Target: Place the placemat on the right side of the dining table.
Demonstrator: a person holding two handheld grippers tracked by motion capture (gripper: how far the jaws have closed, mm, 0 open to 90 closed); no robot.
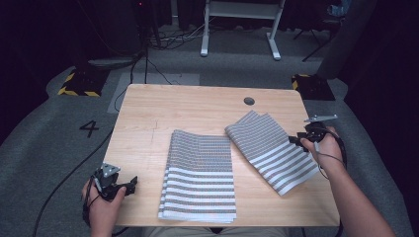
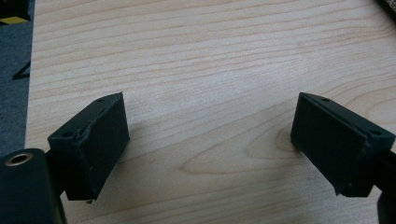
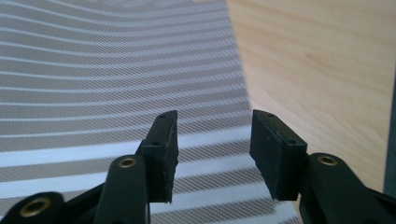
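Observation:
Two grey-and-white striped folded cloths lie on the wooden table (image 1: 197, 106). One cloth (image 1: 200, 175) lies flat near the front centre. The other cloth (image 1: 269, 148) lies askew to its right. My right gripper (image 1: 295, 140) sits at that cloth's right edge. In the right gripper view its jaws (image 3: 212, 144) stand open just above the striped cloth (image 3: 116, 70), near its border with bare wood (image 3: 317, 70), and nothing is pinched. My left gripper (image 1: 132, 183) rests at the table's front left corner. It is open over bare wood (image 2: 210, 56), with nothing between its jaws (image 2: 210, 135).
A round cable hole (image 1: 249, 101) sits near the table's far edge. Beyond the table stand a white desk frame (image 1: 239, 19), floor cables and two yellow-black striped blocks (image 1: 79, 84). A "4" (image 1: 89, 128) is marked on the grey floor at left.

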